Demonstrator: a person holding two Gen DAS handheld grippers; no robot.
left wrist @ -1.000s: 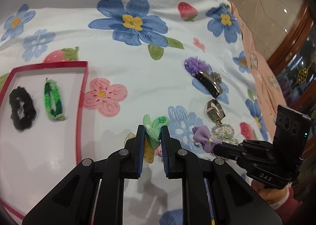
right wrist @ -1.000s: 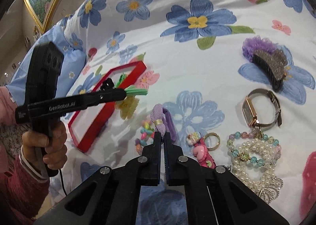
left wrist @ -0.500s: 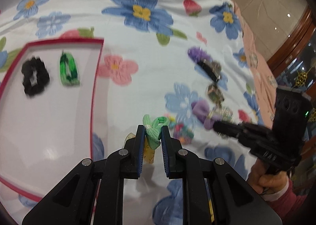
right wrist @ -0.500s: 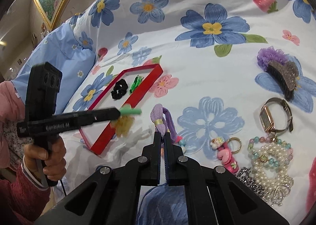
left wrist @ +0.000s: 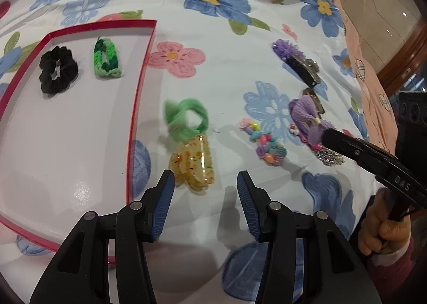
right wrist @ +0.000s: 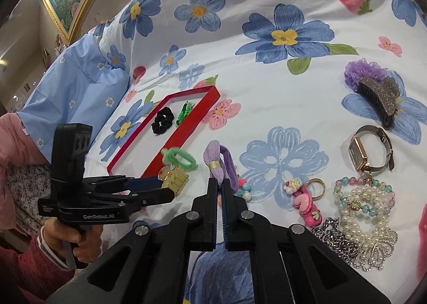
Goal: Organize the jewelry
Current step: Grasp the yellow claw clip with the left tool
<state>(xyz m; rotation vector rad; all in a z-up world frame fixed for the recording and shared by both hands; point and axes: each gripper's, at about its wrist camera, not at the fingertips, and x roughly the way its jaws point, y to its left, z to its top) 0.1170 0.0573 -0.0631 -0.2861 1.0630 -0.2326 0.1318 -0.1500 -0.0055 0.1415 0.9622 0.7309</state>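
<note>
My left gripper (left wrist: 206, 186) is open and empty. Just beyond its fingertips a light green hair tie (left wrist: 185, 119) lies blurred on a yellow claw clip (left wrist: 193, 168), outside the red-rimmed tray (left wrist: 141, 69). The tray holds a black scrunchie (left wrist: 57, 69) and a green braided band (left wrist: 106, 61). My right gripper (right wrist: 221, 184) is shut on a purple hair tie (right wrist: 216, 160) and holds it above the floral cloth; the purple tie also shows in the left wrist view (left wrist: 307, 117).
On the cloth to the right lie a beaded bracelet (left wrist: 264, 143), a glitter claw clip on a purple scrunchie (right wrist: 379, 93), a watch (right wrist: 365, 152), pearl bracelets (right wrist: 365, 202), a pink charm keyring (right wrist: 304, 202) and a silver chain (right wrist: 333, 237).
My left gripper opened and let go of the light green hair tie, which dropped onto the yellow clip. The right gripper kept its hold on the purple tie and rose slightly.
</note>
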